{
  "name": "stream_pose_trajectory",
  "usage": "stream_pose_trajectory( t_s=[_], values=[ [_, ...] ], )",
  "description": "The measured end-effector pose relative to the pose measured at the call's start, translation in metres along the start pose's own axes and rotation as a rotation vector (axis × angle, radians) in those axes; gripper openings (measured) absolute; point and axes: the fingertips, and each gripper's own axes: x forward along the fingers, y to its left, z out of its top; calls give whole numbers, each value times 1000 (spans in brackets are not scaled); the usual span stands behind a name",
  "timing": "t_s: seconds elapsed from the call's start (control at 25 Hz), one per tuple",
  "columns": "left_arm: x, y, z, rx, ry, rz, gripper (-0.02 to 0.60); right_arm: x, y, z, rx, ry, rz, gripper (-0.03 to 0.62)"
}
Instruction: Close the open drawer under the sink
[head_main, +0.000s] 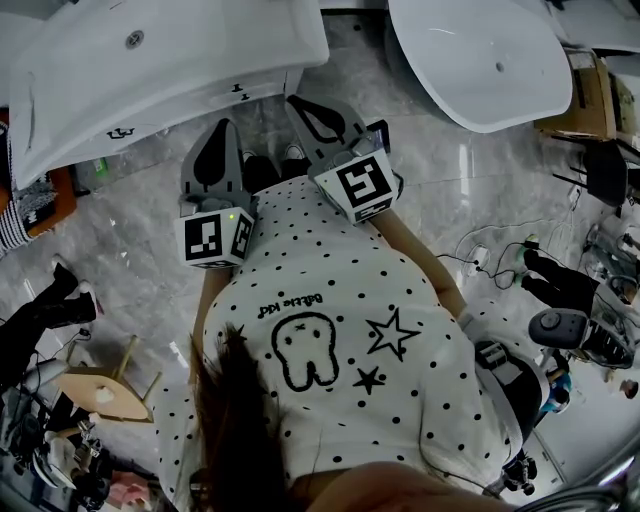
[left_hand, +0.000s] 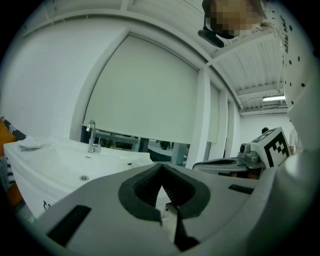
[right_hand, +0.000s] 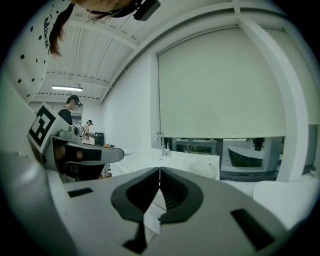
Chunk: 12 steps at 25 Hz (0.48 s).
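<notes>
Head view looks steeply down on the white ceramic sink (head_main: 150, 70) at the far left. Under its near rim runs the white glossy drawer front (head_main: 190, 112), which carries a small black pull (head_main: 120, 132). From above I cannot judge how far out the drawer stands. My left gripper (head_main: 222, 125) and right gripper (head_main: 297, 100) are held side by side close to my body, pointing toward that front but apart from it. I reckon the drawer is a stiff panel box on runners. It probably has some weight but should glide freely, so it needs a push, not a grip. The best spot looks like the flat face near its middle, or beside the pull. The push should go square on, because the glossy surface seems slippery and a glancing push could skid off. In the left gripper view my dark ribbed pads are pressed together at the tips with nothing between them, and the sink's chrome tap (left_hand: 91, 135) stands far off to the left. In the right gripper view those jaws are likewise fully closed and empty, touching nothing. Closed tips should serve well as a blunt pusher.
</notes>
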Motion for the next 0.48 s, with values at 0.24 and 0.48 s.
stream_pose_trajectory(
  t_s=[0.24, 0.48],
  values=[
    [0, 1, 2, -1, -3, 5, 5, 1, 1, 1, -4, -3, 5, 14],
    [-1, 2, 2, -5, -2, 11, 5, 1, 0, 2, -1, -2, 5, 14]
  ],
)
